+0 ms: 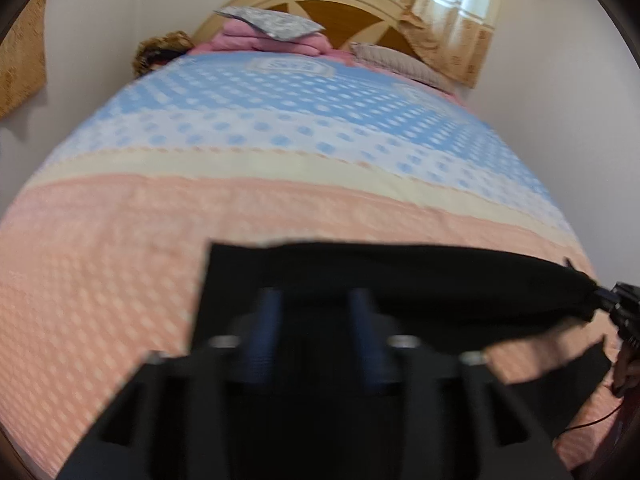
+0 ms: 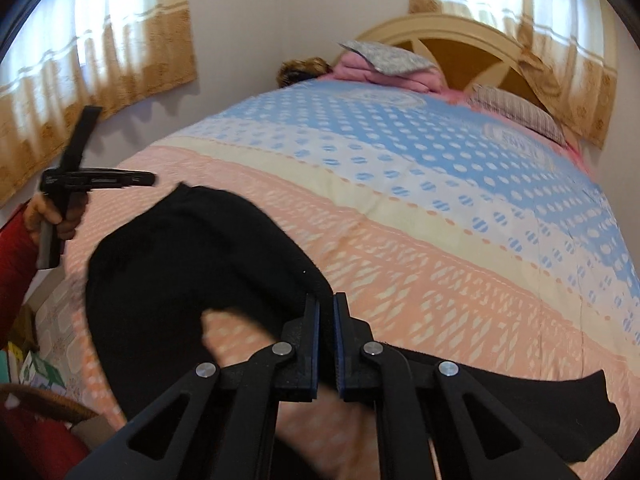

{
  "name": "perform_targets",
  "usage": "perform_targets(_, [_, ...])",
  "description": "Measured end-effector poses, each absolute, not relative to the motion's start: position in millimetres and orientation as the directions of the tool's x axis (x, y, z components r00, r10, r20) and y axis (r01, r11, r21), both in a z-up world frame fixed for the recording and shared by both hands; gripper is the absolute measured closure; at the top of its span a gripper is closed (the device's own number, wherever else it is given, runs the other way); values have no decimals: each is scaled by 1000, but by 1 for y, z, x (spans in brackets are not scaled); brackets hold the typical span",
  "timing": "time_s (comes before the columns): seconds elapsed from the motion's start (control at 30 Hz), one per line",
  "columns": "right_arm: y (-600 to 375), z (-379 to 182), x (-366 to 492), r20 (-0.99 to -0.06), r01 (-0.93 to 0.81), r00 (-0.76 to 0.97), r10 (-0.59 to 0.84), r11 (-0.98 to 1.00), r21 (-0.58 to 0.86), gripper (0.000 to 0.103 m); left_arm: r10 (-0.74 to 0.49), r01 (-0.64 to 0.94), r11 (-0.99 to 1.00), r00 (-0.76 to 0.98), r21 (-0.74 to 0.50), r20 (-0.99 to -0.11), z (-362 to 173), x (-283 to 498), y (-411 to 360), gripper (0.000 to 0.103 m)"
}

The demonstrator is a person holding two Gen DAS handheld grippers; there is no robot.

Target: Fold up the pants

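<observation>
Looking down the left wrist view first: one pair of black pants (image 1: 400, 280) lies across the near, pink end of the bed (image 1: 100, 280), long axis running side to side along the near edge. The left tool (image 1: 316, 300) hangs over the cloth with its two blue-padded fingers (image 1: 270, 312) apart and nothing pinched between them; blur hides whether the tips touch the fabric. At the right rim of this view the right tool (image 1: 624, 304) holds the far end of the pants, the cloth drawn to a point there.

Right wrist view: the right tool (image 2: 326, 304) is clamped down, jaws nearly together, with a black fold running into them, so it grips the pants (image 2: 192, 264). From it the garment spreads away to the left toward the bed's left edge, and a second dark flap trails off lower right. The left tool (image 2: 100, 179) sits above the pants' far left end, apart from the cloth, in a hand (image 2: 52, 216) with a red sleeve (image 2: 16, 264).

Count: one pair of pants, two tools, one bed. The left tool is nearer the free end, so the next grab is likely its job.
</observation>
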State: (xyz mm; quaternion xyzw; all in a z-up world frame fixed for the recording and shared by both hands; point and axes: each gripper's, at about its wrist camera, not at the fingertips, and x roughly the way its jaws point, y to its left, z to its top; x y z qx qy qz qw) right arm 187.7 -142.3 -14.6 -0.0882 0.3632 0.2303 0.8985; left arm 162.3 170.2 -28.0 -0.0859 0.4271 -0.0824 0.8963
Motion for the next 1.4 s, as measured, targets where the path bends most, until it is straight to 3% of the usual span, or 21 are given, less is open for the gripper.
perform_targets(0.03, [-139,-14,175,-685,-496,631,364,868,4,97,-244,91,966,620,-241,-745,-29,157,164,36])
perform_targets(0.17, [-117,-29,118,-688,-575,624,371,814,-83,97,-301,117,949,613,-293,-730,-40,144,155,34])
perform_targets(0.4, [-91,-117,79,-783,-609,559,273,776,-164,97,-325,1,917,583,-399,-744,-46,155,174,29])
perform_targets(0.63, [-101,-122,82,-752,-567,578,317,818,-91,97,-229,-64,948,543,-312,-808,-51,202,163,26])
perform_targets(0.87, [-99,-124,74,-742,-574,592,315,811,-114,97,-138,-167,963,373,-212,-918,-83,247,146,26])
perform_targets(0.9, [-99,-125,72,-741,-576,594,313,809,-119,97,-107,-182,967,354,-181,-929,-89,249,146,31])
perform_targets(0.97, [-99,-124,72,-740,-574,595,315,810,-117,97,-75,-180,972,369,-150,-926,-90,245,146,54])
perform_targets(1.0, [-99,-124,73,-739,-572,594,316,812,-113,97,-68,-168,975,391,-144,-918,-89,239,148,75])
perform_targets(1.03, [-99,-123,73,-738,-570,595,318,815,-108,97,-86,-154,975,410,-162,-908,-88,234,150,89])
perform_targets(1.13, [-102,-118,74,-730,-559,600,328,824,-89,97,-124,-141,966,475,-215,-871,-79,216,162,96])
perform_targets(1.4, [-122,-61,65,-629,-520,661,409,854,9,97,-147,-82,957,690,-279,-709,-4,102,192,96])
